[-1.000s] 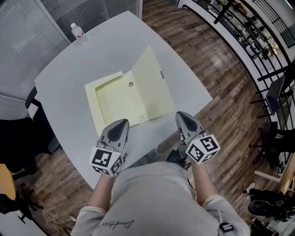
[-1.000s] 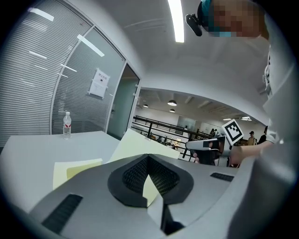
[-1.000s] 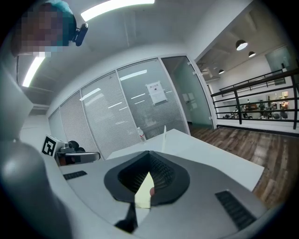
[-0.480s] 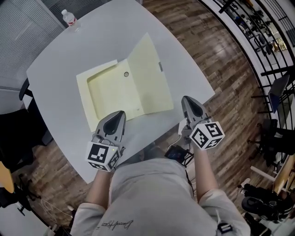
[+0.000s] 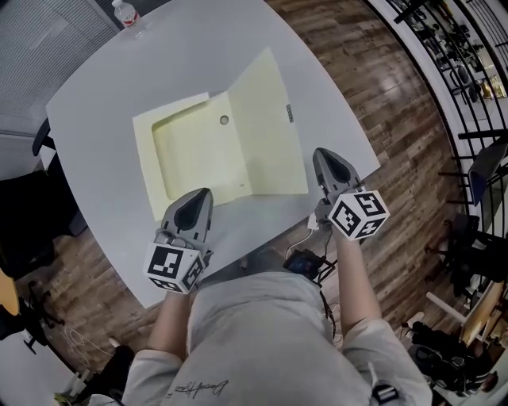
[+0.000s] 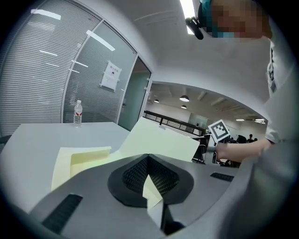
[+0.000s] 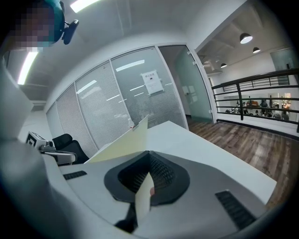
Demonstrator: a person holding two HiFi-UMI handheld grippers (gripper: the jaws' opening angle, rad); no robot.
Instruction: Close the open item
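Steep overhead, two low views; shared folder [image 5: 226, 151]

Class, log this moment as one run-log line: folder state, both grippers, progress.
folder: open, cover tilted up | left gripper: shut, empty, at folder's front edge | right gripper: shut, empty, beside cover | closing: not started

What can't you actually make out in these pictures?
Bottle label: too small, head and left gripper views.
Posted notice: print too small, both gripper views.
Folder near edge: partly behind the left gripper, head view.
Items on the black rack: too small, head view.
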